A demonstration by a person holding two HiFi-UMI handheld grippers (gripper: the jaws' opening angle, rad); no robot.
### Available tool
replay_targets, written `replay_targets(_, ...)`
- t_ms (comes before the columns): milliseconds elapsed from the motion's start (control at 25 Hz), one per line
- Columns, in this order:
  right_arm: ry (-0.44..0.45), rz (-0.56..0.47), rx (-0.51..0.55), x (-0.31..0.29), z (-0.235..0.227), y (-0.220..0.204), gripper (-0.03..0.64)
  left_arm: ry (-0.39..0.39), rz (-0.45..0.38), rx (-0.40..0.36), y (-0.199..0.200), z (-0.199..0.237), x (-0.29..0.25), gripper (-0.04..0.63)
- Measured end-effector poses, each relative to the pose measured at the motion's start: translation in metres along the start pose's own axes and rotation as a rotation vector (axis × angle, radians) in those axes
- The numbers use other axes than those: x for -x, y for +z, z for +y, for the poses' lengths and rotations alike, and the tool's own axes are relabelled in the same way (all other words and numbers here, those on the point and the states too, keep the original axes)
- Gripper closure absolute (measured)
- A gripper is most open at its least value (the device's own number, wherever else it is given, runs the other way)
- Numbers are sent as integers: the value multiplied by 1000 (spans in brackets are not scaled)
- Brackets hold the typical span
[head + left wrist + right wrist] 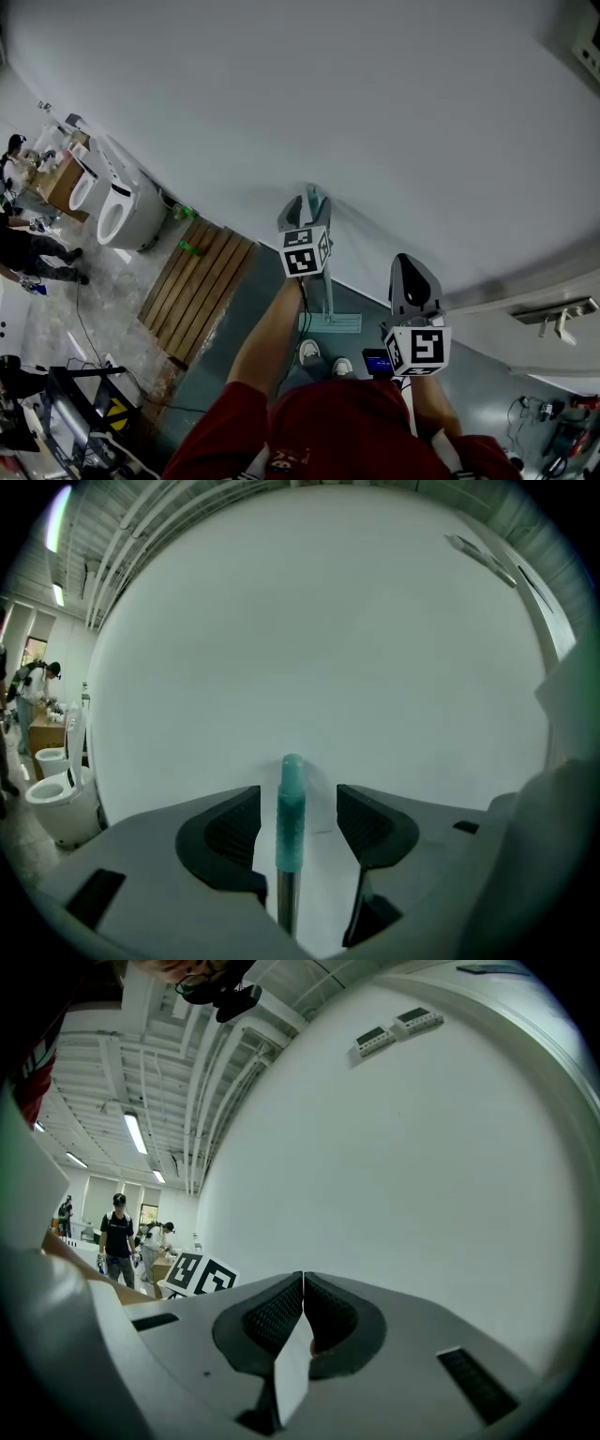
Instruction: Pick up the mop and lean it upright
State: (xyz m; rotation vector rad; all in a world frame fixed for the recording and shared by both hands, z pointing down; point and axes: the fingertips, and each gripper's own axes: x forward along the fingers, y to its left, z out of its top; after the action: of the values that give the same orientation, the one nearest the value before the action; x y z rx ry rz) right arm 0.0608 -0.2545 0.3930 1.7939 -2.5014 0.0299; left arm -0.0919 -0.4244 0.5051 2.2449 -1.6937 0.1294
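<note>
The mop stands upright against the white wall [328, 122]. Its flat teal head [330, 322] rests on the floor at the wall's foot, and its thin pole rises to my left gripper [309, 202]. In the left gripper view the pole's teal grip end [290, 808] stands between the two dark pads [234, 832] with a gap on each side. My left gripper [298, 822] is open around it without touching. My right gripper [412, 272] hangs to the right of the mop, near the wall. Its jaws are shut with nothing between them [303, 1312].
A slatted wooden platform [197, 291] lies on the floor to the left, with white toilets [117, 211] beyond it. People stand at the far left [28, 248]. A black frame with cables [75, 403] sits at bottom left. My shoes [309, 352] are just behind the mop head.
</note>
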Motion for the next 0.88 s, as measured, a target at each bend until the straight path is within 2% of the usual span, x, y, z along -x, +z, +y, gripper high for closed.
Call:
replay_targets(200, 11, -4, 14, -2, 5, 4, 598, 43, 18, -24, -3, 8, -8, 339)
replay_targets(280, 13, -3, 16, -1, 4, 4, 598, 72, 9, -24, -4, 11, -7, 426)
replay_targets(320, 13, -2, 18, -1, 4, 3, 598, 76, 10, -30, -6, 11, -9, 449)
replay_targets(440, 4, 5, 16, 1, 3, 0, 598, 73, 47, -63, -16, 9, -16, 476)
replay_targets(880, -18, 8, 14, 6, -7, -3, 598, 84, 51, -59, -20, 0, -3, 488)
